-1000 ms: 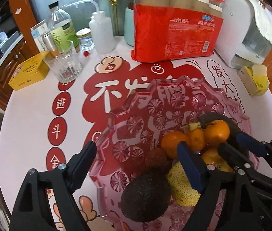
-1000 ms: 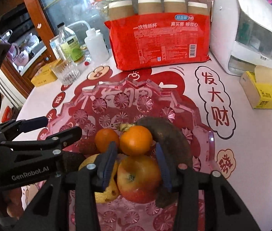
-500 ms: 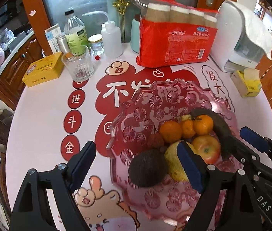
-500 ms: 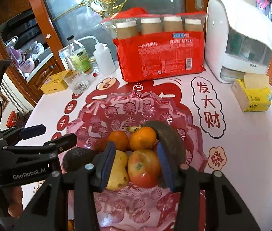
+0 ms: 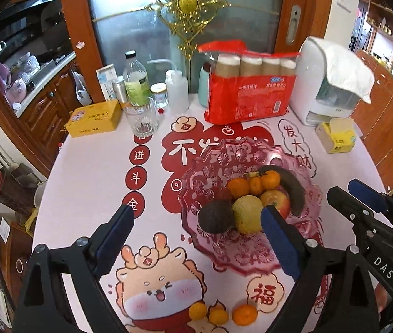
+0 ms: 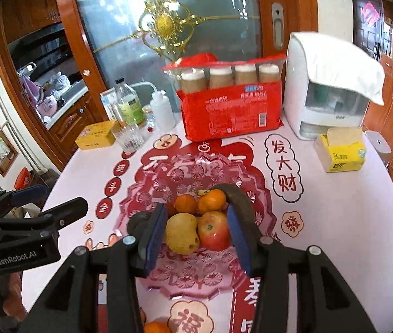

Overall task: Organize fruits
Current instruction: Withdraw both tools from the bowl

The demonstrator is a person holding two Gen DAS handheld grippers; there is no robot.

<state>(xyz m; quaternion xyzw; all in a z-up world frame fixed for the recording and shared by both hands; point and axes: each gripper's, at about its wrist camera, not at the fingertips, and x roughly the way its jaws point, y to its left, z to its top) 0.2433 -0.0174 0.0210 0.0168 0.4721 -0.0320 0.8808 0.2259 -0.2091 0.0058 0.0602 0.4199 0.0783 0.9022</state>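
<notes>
Left wrist view: a scalloped pink glass fruit tray (image 5: 213, 258) is seen on a round white desk (image 5: 90, 183) printed with red festive characters. Piled together in the tray are three small orange tangerines (image 5: 238, 186), a red apple (image 5: 275, 201), a yellow pear (image 5: 247, 213), a dark avocado (image 5: 215, 216) and a blackened banana (image 5: 290, 186). The sorting is judged nearly finished; three more small tangerines (image 5: 244, 314) are left on the desk's near edge, outside the tray. The left claw (image 5: 193, 241) is empty and its jaws are opening wide. The right claw (image 6: 196, 234) is held narrow and empty above the pile. Compared with a second ago, both claws are seen higher and farther from the tray, so more of the desk is shown.
</notes>
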